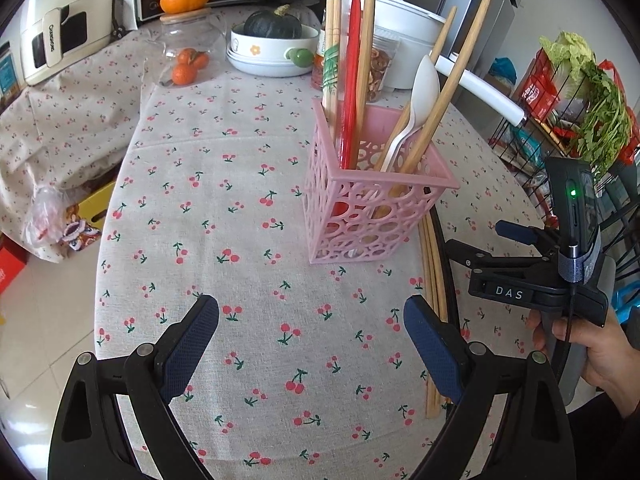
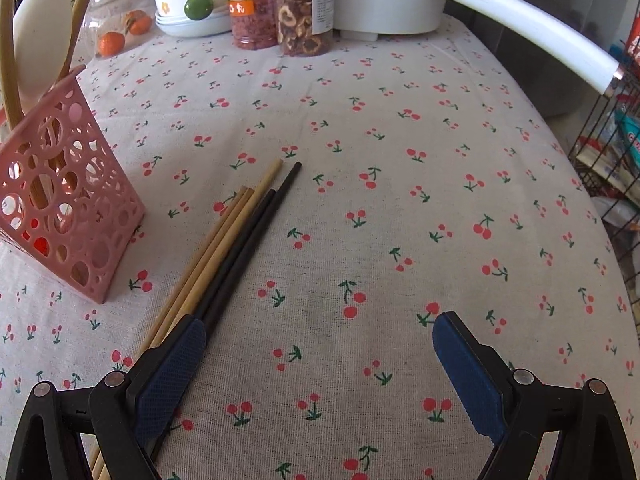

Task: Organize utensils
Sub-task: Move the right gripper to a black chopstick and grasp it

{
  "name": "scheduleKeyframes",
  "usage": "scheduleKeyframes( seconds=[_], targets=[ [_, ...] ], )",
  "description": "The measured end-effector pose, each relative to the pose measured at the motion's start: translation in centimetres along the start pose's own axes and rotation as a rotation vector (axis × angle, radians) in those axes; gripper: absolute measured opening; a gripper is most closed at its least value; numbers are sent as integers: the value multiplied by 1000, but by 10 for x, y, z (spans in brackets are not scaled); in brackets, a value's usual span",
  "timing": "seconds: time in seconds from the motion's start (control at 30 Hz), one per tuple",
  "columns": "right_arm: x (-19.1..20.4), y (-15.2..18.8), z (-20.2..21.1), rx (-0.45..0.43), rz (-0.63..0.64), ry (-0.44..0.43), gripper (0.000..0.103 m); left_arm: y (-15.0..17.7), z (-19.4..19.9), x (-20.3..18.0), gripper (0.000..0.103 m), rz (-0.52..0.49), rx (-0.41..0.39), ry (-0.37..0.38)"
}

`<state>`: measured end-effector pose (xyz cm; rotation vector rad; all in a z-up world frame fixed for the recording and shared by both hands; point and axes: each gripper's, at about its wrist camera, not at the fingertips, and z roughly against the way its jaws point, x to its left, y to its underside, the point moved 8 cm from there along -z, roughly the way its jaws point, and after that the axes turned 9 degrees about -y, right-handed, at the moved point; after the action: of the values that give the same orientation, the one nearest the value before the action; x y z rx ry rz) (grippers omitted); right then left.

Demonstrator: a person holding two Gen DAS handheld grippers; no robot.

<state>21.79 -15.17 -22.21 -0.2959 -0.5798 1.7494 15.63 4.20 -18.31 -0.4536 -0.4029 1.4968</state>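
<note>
Nearest, the left tool (image 1: pixel 311 344) hangs over a desk (image 1: pixel 248 184) covered in cherry-print cloth, its two blue-padded fingers spread wide apart with nothing between them. The right tool (image 2: pixel 320 356) is likewise spread and empty; its left finger pad (image 2: pixel 170 380) covers the near ends of a bundle of loose chopsticks (image 2: pixel 236 236) lying flat on the cloth, so their full length is hidden. The bundle holds several pale wooden sticks and two black ones, tips pointing away. Whether the pad touches them cannot be told. Just left of the bundle stands a pink openwork basket (image 1: pixel 372 208), upright, holding long wooden chopsticks (image 1: pixel 448 80), a red stick (image 1: pixel 352 80), a wrapped pair and a white spoon (image 1: pixel 424 84). In the left view a hand (image 1: pixel 584 344) grips the right tool's handle at the frame edge. Farther back sit two jars of dried food (image 2: pixel 280 4), a bowl (image 1: pixel 276 56) carrying a dark green squash, oranges, and a white pot (image 1: pixel 412 36), partly cut off.
</note>
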Motion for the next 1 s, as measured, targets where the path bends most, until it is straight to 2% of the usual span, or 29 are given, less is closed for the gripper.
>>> scheduleKeyframes(
  seconds=[0.37,0.57,0.67,1.0],
  targets=[
    [2,-3,-7,47,-1,20,97,1,-2,-4,95,-5,13,7],
    [-11,3,-9,122,-95,3,97,2,-2,-2,95,0,18,6],
    [-15,7,-13,151,-105,32,96,1,-2,-2,95,7,17,10],
    [-6,-6,-7,118,-165,-37,95,2,-1,-2,95,7,19,13]
  ],
)
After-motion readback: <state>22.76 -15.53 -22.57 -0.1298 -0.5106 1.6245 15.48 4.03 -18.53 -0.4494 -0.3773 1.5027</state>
